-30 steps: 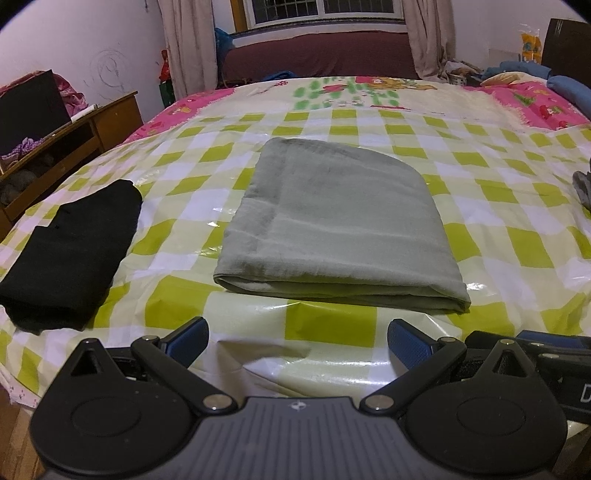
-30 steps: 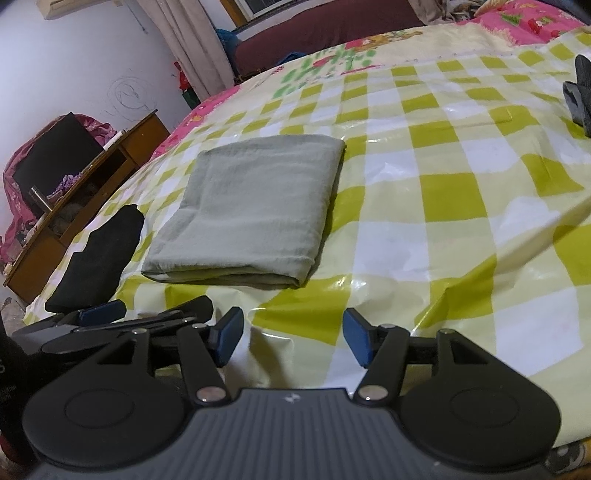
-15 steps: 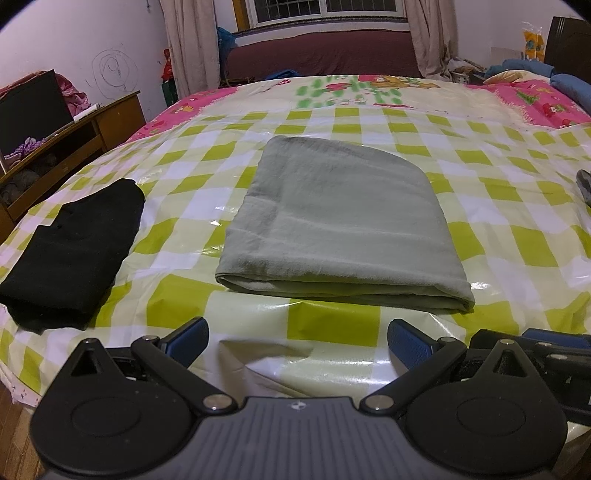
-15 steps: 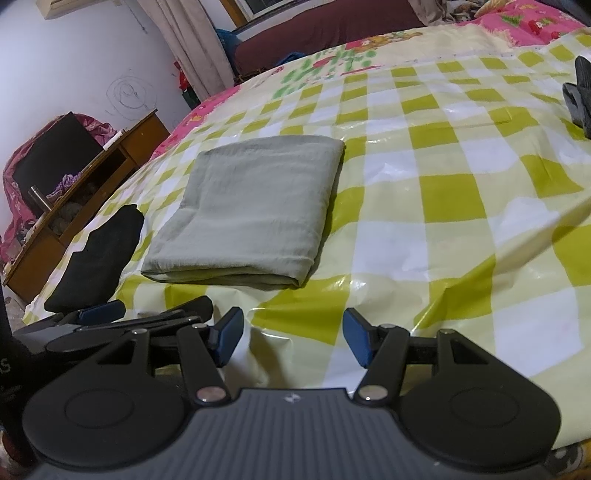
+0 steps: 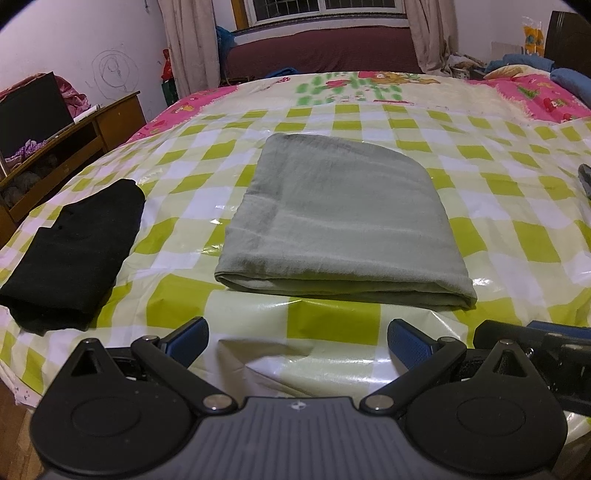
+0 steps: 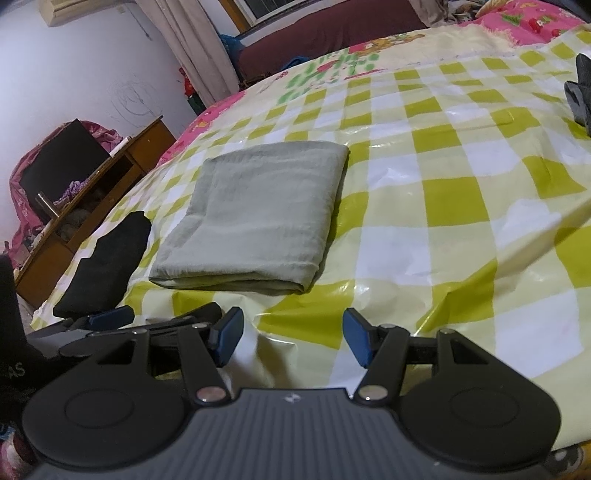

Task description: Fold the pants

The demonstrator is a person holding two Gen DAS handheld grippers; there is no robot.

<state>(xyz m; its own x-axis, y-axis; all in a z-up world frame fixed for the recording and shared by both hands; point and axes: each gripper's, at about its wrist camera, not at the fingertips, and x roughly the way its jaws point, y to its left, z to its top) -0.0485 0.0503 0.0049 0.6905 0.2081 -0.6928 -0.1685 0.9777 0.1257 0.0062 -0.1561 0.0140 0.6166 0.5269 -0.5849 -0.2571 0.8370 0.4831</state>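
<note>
Grey-green pants (image 5: 340, 221) lie folded flat into a neat rectangle on the bed.

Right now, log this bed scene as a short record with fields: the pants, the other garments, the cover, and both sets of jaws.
task item: green pants, folded into a flat rectangle, lying on the cover
beside it: black garment, folded, to the left, apart from the pants
far right: dark garment, only partly in view
surface: checked plastic cover, wrinkled near the front edge
left gripper: jaws open, nothing between them
right gripper: jaws open, nothing between them
contact: neither gripper touches the pants

A home bedroom: bed (image 5: 480, 206), curtained window (image 5: 325, 11).
</note>
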